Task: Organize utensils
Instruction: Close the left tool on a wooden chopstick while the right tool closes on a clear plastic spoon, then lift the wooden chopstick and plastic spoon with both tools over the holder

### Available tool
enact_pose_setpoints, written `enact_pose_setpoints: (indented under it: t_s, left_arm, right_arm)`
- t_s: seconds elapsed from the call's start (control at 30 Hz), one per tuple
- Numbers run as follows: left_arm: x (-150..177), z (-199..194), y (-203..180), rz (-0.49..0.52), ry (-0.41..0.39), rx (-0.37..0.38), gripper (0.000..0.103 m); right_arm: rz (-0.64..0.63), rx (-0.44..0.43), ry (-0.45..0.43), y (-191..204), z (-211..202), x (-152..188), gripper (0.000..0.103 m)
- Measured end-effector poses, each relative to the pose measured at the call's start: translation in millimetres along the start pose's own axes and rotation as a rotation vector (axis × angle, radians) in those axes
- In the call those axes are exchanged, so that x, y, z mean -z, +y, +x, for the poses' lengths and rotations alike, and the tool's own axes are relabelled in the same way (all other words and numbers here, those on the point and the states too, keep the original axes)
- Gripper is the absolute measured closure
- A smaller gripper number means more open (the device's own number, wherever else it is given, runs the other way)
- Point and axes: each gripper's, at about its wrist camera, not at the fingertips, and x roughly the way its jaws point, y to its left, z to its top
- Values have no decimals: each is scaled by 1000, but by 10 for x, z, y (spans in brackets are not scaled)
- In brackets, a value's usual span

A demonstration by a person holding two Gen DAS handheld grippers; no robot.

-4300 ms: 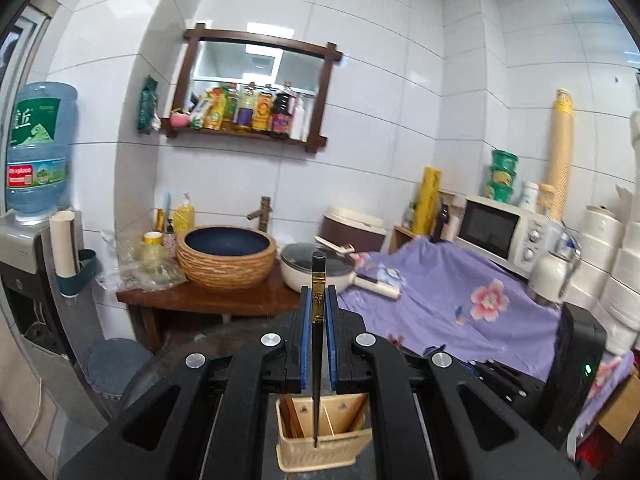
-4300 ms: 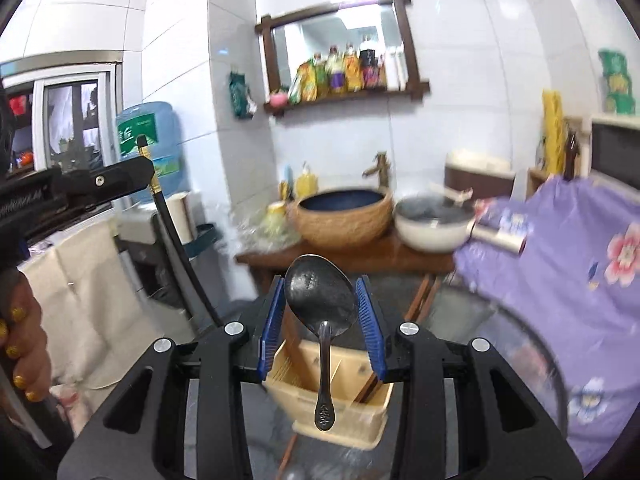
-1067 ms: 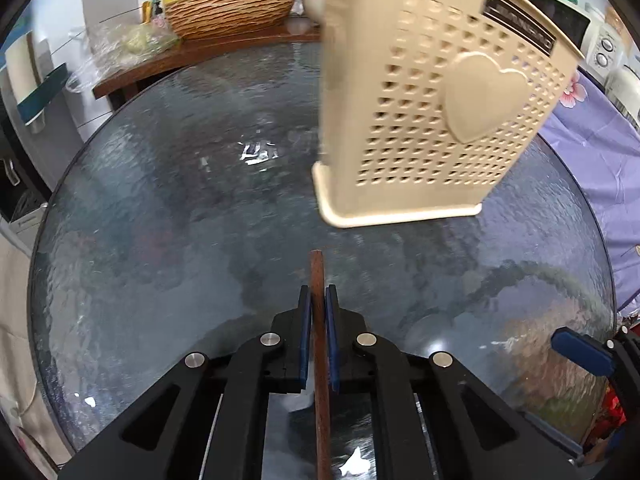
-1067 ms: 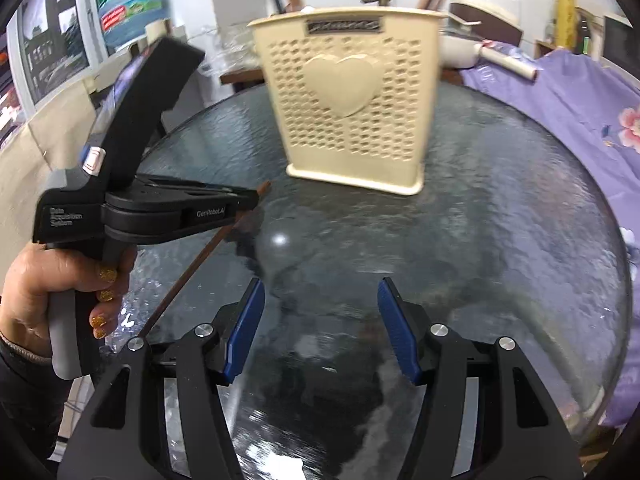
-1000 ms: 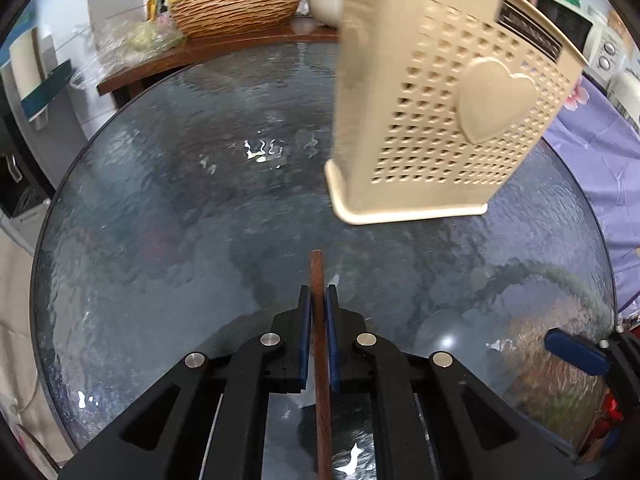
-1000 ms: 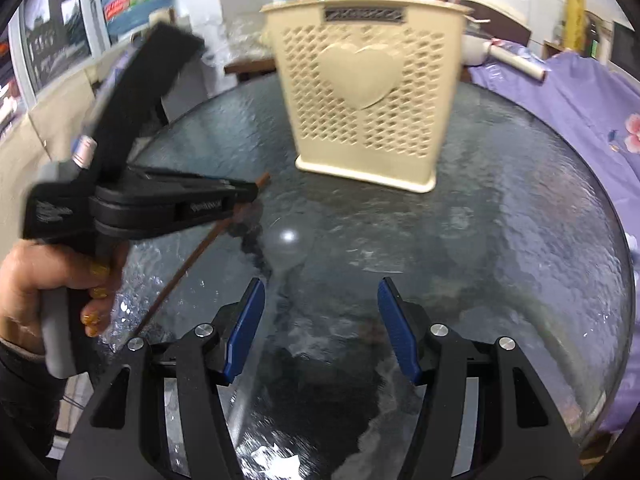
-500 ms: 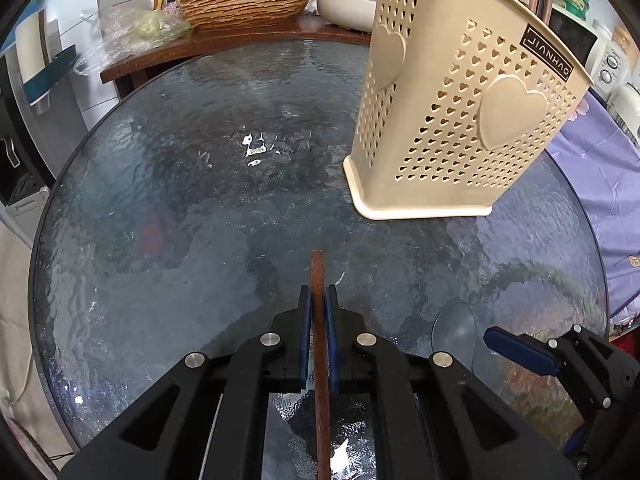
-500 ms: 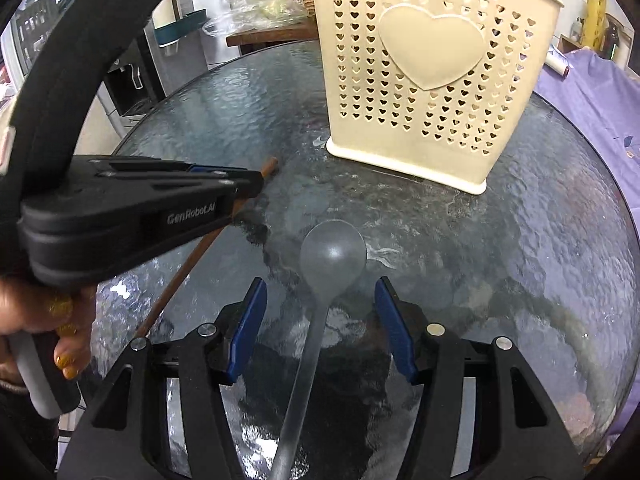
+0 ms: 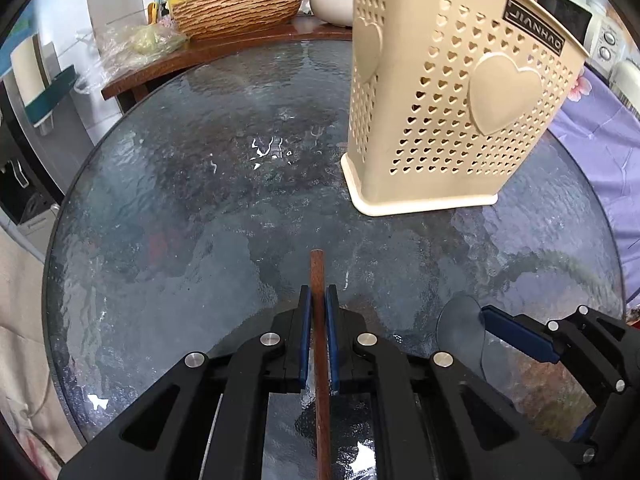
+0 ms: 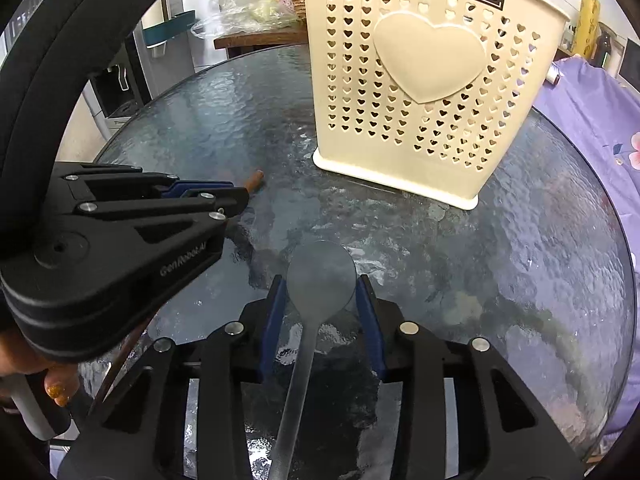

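Spreading under both my tools is the round glass table (image 9: 168, 216), its rippled top showing dark shapes below. On it, ahead and to the right of my left tool, stands the cream holder (image 9: 452, 104) with heart-shaped holes and a raised heart on its side; brown handles poke out of its top. Nothing lies between it and either tool. Beyond the table's far edge sits a wooden counter (image 9: 208, 54) with a woven basin (image 9: 238, 8) and a clear plastic bag (image 9: 132, 42); a purple flowered cloth (image 10: 588, 120) covers the right side.

My left gripper (image 9: 316, 320) is clenched on a brown chopstick (image 9: 320, 344) that lies low along the glass, its tip reaching just past the pads. My right gripper (image 10: 322, 304) has its blue pads against both sides of the grey spoon (image 10: 320, 276), bowl forward, handle running back between the arms — whether the squeeze is full I cannot tell.

Half a second ago those pads stood wide with the spoon loose between them; the chopstick grip is unchanged — and the holder looms nearer in the right view.
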Motion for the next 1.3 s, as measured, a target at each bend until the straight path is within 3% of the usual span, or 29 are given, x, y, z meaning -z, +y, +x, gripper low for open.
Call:
enact_pose_setpoints:
  t_s: [0.4, 0.63, 1.03, 1.3]
  left_arm:
    - [3, -3, 25, -39, -6, 14, 96]
    - [-40, -46, 102, -72, -17, 44, 96]
    - [-162, -641, 97, -84, -171, 123, 96]
    - [-173, -1014, 58, -72, -251, 148, 96]
  right_arm:
    - [34, -51, -27, -193, -94, 106, 66]
    - [61, -84, -94, -319, -303, 99, 66]
    - [107, -186, -223, -557, -882, 60, 66]
    - [113, -189, -266, -599, -1086, 19, 67]
